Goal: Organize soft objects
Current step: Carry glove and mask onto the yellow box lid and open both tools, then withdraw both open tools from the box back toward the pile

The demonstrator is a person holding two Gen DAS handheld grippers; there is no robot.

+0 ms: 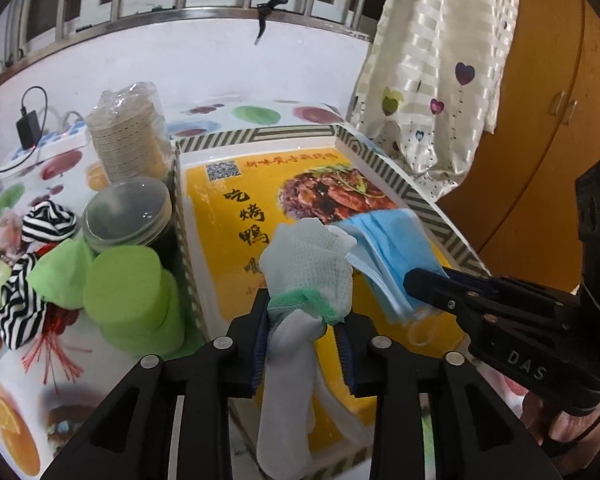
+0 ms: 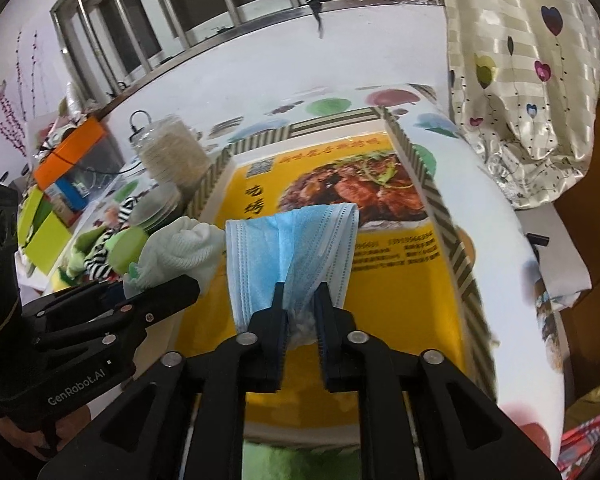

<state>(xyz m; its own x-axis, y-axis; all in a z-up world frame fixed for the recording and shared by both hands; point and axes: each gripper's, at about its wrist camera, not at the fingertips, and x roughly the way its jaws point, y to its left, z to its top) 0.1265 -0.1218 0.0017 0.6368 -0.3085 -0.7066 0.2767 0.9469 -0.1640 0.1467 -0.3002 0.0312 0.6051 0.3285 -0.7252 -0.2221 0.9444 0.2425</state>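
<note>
Left gripper [image 1: 305, 322]: one white knit sock with a green cuff [image 1: 308, 268], rolled, sits between the fingers; the bundle bulges ahead of the tips and a white tail hangs back below them. The right pad looks slightly off the fabric, so contact appears loose; I judge this a release over the box, not a carry.

Right gripper [image 2: 300, 298]: one pale blue pleated face mask [image 2: 290, 240], folded, its gathered end between narrow fingers and the rest fanning forward of the tips. Whether the pads are pressing it, I cannot tell.

Both items hang over the one shallow yellow-printed cardboard box with a striped rim [image 1: 440, 216], presumably the collection place. Left of the left fingers, outside the box: striped black-and-white cloth [image 1: 18, 300], apparently one piece, probably yet to be sorted.
</note>
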